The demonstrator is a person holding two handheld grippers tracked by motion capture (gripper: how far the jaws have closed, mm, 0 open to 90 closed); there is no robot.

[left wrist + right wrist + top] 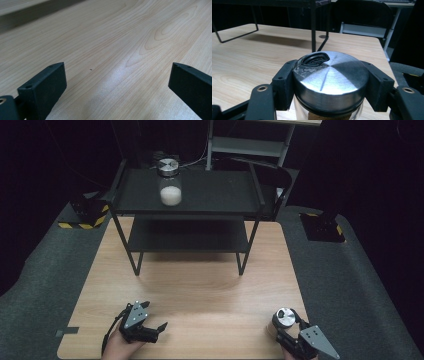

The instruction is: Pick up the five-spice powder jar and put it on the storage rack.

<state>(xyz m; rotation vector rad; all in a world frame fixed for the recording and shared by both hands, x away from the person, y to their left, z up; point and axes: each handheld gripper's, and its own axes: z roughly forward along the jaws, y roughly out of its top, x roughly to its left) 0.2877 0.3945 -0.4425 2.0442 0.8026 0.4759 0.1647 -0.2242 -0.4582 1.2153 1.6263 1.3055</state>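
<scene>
- High view: a shaker jar [283,320] with a brushed metal lid is seen clamped in the right gripper [286,326] near the table's [200,285] front right corner. The jar stands upright, its long axis vertical and its lid facing up. The left gripper [159,329] is held low at the front left, well apart from the jar, its jaws spread wide with nothing between them. Beyond both tools, a black two-tier rack [190,205] carries a second jar [169,182] of white powder on its top shelf.
- Left gripper view: bare wood grain is shown between the left gripper's [117,75] two widely parted jaws.
- Right gripper view: the lid [329,77] is seen gripped from both sides, the pads [284,82] pressed against its rim. Here a shaker opening with small holes is visible at the lid's far edge, and brown contents can be made out under the glass, details lost from above.
</scene>
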